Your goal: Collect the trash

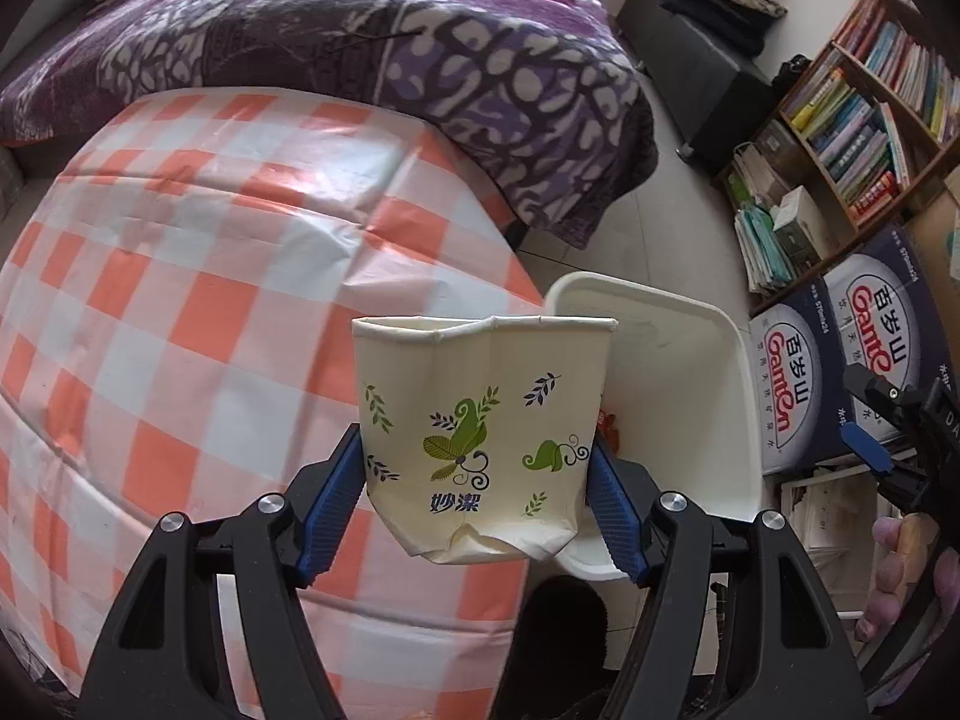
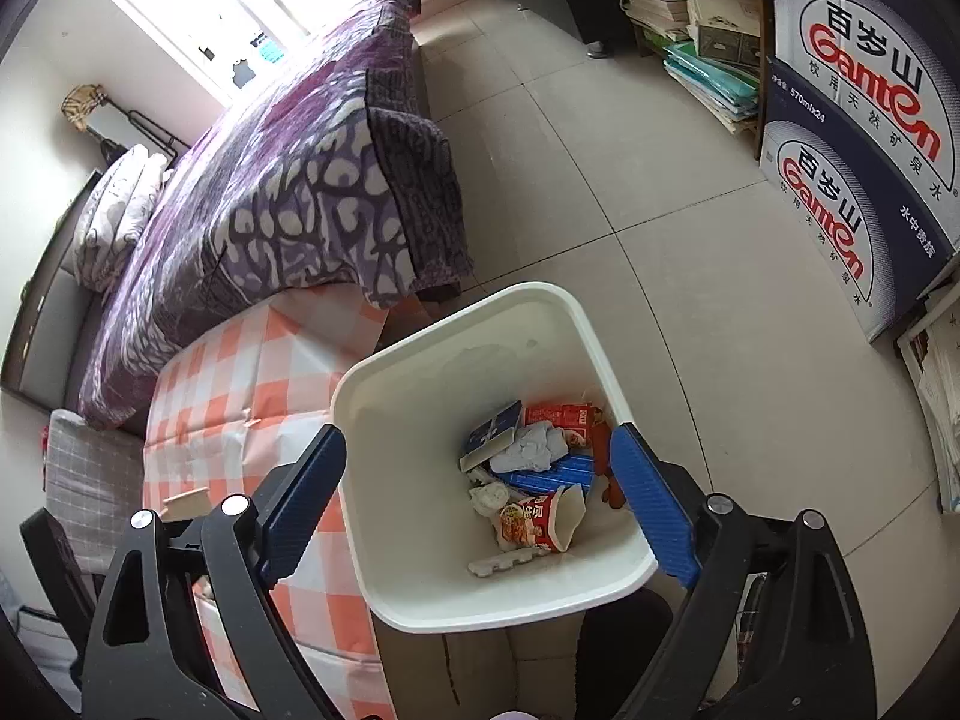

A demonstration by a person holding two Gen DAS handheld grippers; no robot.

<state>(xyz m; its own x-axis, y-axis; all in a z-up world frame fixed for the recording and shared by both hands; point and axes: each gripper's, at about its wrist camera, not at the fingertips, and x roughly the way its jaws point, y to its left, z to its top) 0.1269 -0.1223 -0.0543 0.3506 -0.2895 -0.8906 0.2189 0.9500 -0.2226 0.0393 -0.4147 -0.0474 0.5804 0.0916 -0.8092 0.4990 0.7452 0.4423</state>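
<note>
My left gripper (image 1: 477, 480) is shut on a crushed cream paper cup (image 1: 480, 432) with green leaf prints, held in the air at the table's right edge, next to the white trash bin (image 1: 678, 360). My right gripper (image 2: 480, 486) is open and empty, hovering above the bin (image 2: 420, 570). Inside the bin lie several pieces of trash (image 2: 534, 480): a noodle cup, crumpled paper, blue and red wrappers. The right gripper also shows at the right edge of the left wrist view (image 1: 888, 438).
A table with an orange-and-white checked cloth (image 1: 180, 300) stands left of the bin. A bed with a purple blanket (image 1: 360, 30) is behind it. Ganten water boxes (image 2: 858, 138) and a bookshelf (image 1: 870, 108) stand on the right, on a tiled floor (image 2: 660, 180).
</note>
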